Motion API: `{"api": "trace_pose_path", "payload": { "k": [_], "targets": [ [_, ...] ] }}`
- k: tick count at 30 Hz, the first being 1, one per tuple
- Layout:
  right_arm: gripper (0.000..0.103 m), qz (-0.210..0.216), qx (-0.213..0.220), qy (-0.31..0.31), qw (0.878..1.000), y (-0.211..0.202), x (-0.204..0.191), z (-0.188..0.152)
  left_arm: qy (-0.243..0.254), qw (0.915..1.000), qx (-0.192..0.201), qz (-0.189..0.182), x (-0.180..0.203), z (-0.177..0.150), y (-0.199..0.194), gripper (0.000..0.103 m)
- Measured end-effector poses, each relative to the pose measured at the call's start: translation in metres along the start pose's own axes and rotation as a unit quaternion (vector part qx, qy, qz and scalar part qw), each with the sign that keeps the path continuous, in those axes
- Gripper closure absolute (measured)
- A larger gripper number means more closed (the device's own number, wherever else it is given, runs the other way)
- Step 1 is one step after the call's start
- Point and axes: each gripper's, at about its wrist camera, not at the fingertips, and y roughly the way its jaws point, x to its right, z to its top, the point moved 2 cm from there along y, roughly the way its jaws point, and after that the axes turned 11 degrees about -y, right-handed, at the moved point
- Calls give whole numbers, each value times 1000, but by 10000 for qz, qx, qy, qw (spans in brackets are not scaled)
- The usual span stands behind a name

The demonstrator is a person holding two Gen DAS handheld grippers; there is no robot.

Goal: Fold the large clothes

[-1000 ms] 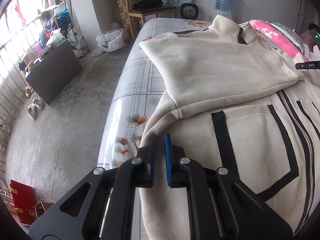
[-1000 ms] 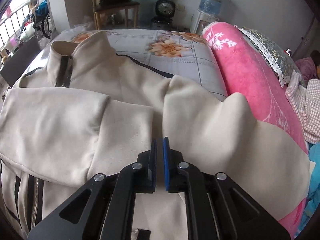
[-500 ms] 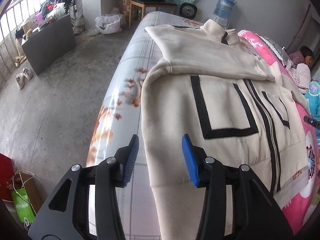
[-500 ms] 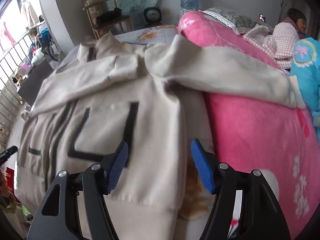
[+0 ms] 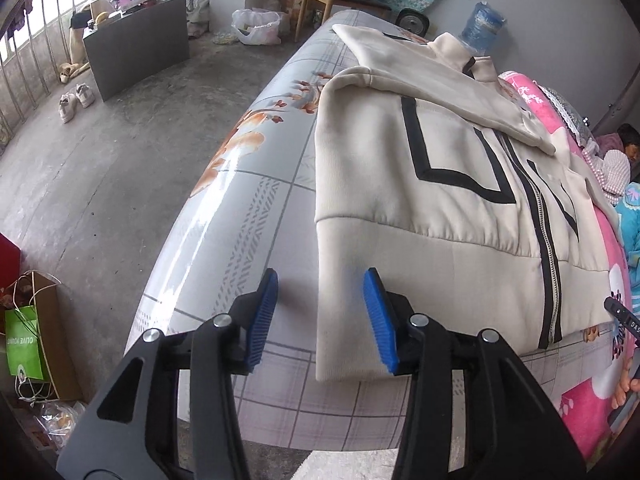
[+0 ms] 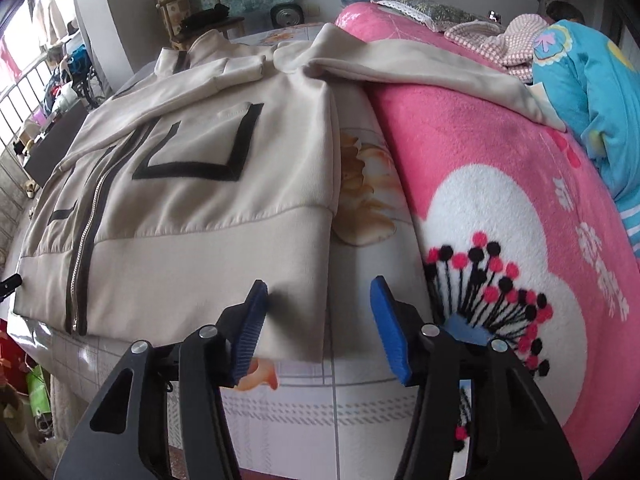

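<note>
Both tongs, left (image 5: pixel 320 316) and right (image 6: pixel 318 326), gape half-open, empty, each straddling a hem corner of the cream zip-up jacket with black stripes (image 5: pixel 460 216). The right's jaws have just been closing. Grab one layer only and the fold skews.

Left gripper (image 5: pixel 320 316) gapes; right gripper (image 6: pixel 318 328) has just narrowed, empty.

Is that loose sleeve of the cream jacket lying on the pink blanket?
Touching. In the right wrist view the sleeve drapes straight across the pink blanket, its cuff end resting on the fleece with no gap showing.
</note>
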Motion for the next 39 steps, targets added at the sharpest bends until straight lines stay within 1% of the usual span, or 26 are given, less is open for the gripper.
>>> {"api": "trace_pose_path", "payload": {
  "k": [4,5,6,7,9,10,11,14,17,19,22,25,26,27,28,29,30,31,32,33,34,35,36,37,38,39],
  "targets": [
    [55,-2,126,-35,9999,2,-3,-4,-120,9998,126,19,-2,-2,-1,61],
    [57,11,126,-82,9999,3,-5,-4,-101,9998,178,70,0,-1,0,62],
    [68,70,99,-144,9998,5,-8,-5,-66,9996,248,128,2,-2,0,68],
    [75,157,75,-202,9996,7,-12,-5,-22,9995,287,143,3,-3,1,73],
    [89,52,94,-325,9994,8,-17,-5,40,9995,316,56,6,-4,3,92],
    [92,75,150,-345,9993,5,-18,-4,10,9995,312,42,7,-3,2,93],
    [95,98,230,-326,9992,0,-17,-2,25,9994,329,58,8,-2,0,98],
    [97,112,563,-393,9976,-29,-16,4,188,9983,551,-49,12,3,-24,99],
    [97,156,727,-510,9959,-61,-14,4,494,9959,743,-176,18,5,-60,99],
    [97,231,711,-557,9956,-77,-10,-4,611,9954,693,-249,18,2,-79,99],
    [97,510,430,-403,9970,-91,1,-27,775,9957,451,-211,9,-8,-103,99],
    [97,798,36,-231,9965,-90,5,-56,612,9980,-58,-114,-12,-27,-104,99],
    [97,870,-122,-191,9960,-85,5,-63,511,9984,-250,-54,-21,-34,-97,99],
    [97,852,-329,-200,9956,-76,5,-71,483,9980,-388,118,-28,-42,-89,99],
    [97,719,-525,-251,9957,-69,5,-76,516,9967,-400,482,-36,-46,-81,99],
    [96,665,-653,-278,9953,-65,6,-78,523,9954,-426,673,-44,-48,-77,99],
    [93,667,-751,-262,9946,-64,9,-78,409,9959,-473,661,-52,-46,-77,99],
    [93,677,-709,-219,9949,-68,12,-74,191,9974,-460,520,-60,-40,-82,99],
    [90,676,-587,-211,9958,-74,15,-67,59,9984,-387,400,-64,-34,-88,99],
    [78,651,-440,-221,9967,-79,17,-59,32,9990,-253,360,-65,-26,-95,98],
    [70,604,-207,-253,9976,-86,16,-46,91,9991,-77,417,-62,-17,-101,97],
    [55,566,-2,-326,9979,-90,13,-34,211,9984,143,510,-55,-6,-106,93],
    [50,504,215,-456,9975,-92,8,-20,313,9976,317,527,-47,4,-108,88],
    [49,452,365,-575,9967,-91,0,-6,374,9972,446,480,-38,14,-109,86],
    [46,455,458,-663,9957,-89,-6,4,430,9968,568,363,-25,25,-107,80],
    [41,505,561,-761,9942,-82,-15,18,501,9964,654,201,-9,36,-104,67]
  ]
}}
